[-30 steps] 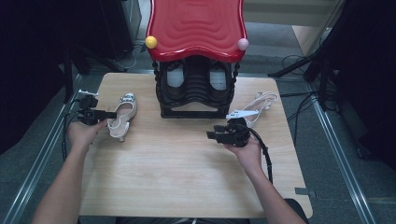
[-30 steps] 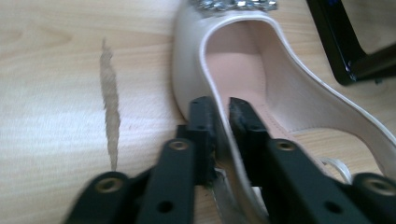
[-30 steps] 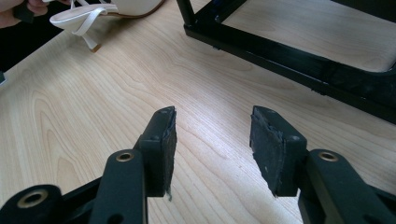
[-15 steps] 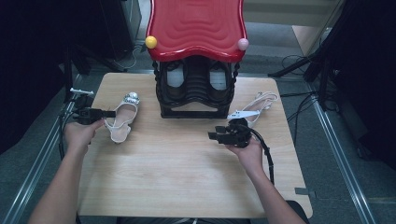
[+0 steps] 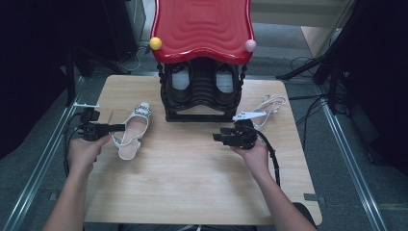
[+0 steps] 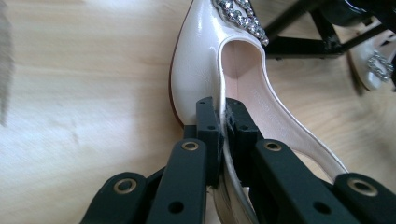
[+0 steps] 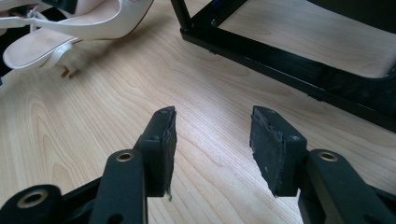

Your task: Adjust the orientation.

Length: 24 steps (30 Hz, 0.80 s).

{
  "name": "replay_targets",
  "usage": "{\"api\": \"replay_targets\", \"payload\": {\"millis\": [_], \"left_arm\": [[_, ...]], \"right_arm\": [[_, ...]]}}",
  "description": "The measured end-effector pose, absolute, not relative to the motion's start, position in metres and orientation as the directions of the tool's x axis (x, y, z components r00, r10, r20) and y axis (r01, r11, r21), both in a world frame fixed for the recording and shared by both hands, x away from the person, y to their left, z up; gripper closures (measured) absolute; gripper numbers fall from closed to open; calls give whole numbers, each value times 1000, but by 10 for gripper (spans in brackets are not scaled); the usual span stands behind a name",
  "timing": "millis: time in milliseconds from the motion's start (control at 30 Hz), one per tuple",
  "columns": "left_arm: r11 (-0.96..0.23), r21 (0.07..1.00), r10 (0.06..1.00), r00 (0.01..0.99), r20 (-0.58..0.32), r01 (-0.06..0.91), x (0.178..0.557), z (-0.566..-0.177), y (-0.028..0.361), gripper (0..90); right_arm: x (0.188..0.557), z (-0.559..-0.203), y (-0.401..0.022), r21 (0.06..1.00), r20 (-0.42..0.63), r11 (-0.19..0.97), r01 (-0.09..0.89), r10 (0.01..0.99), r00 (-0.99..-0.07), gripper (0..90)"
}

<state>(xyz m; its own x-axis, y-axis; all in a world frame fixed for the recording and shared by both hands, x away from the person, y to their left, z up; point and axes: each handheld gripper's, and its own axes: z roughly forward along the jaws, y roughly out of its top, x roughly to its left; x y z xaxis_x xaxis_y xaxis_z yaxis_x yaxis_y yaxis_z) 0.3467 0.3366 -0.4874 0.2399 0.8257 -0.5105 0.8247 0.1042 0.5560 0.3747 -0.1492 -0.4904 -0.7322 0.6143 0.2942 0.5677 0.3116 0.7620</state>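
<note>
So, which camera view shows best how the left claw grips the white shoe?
The left gripper view: the left claw is shut on the side rim of the white shoe, seen close. The high view shows that grip small. The right gripper view shows the shoe's heel end.

No readable text, label, brand, number or sign appears in any of the views.
</note>
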Motion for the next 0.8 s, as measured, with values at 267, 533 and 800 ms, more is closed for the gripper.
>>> {"api": "replay_targets", "payload": {"millis": [267, 533, 800], "left_arm": [[76, 568, 806, 285, -519, 820, 321, -485, 318, 866], [39, 562, 777, 329, -537, 826, 305, -489, 292, 865], [8, 572, 713, 397, -578, 820, 302, -484, 267, 864]], "right_arm": [[377, -491, -142, 758, 293, 327, 565, 604, -741, 520], [376, -491, -139, 756, 278, 345, 557, 601, -749, 519], [374, -493, -136, 749, 279, 351, 562, 602, -748, 518]]}}
